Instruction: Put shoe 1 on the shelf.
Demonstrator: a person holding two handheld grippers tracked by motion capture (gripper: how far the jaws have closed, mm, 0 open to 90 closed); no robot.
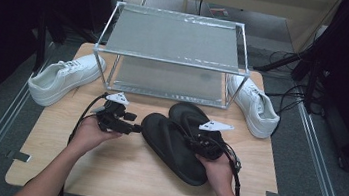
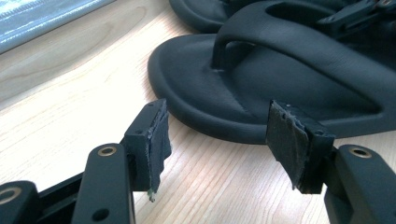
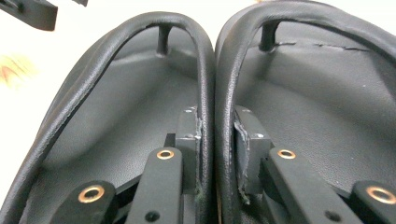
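I sit at a light wooden desk [image 1: 118, 171] with a hand-held gripper in each hand. Two black flip-flops lie side by side near the middle of the desk, toes pointing away from me and a little to the left.

My right hand-held gripper [image 1: 205, 144] sits over the pair, just in front of my right hand [image 1: 219, 171]. In the right gripper view its jaws are drawn in narrow, one inside each sandal, and the pads press together the two straps that meet in the middle: the inner strap of the left flip-flop [image 3: 205, 88] and the inner strap of the right flip-flop [image 3: 224, 88]. The jaws pinch both straps at once.

My left hand-held gripper [image 1: 133, 128] rests low over the desk, to the left of the sandals, pointing at them. In the left gripper view its jaws stand wide apart with nothing between them, and the rounded rim of the nearer flip-flop [image 2: 243, 93] lies just beyond the pads. I cannot tell for sure whether the pad tips touch that rim; they seem just short of it.

Behind the sandals stands a metal-framed shoe rack [image 1: 173, 52] with two grey mesh shelves. One white sneaker [image 1: 63, 82] lies on the desk to the left of the rack, and another white sneaker [image 1: 254, 105] lies to its right.
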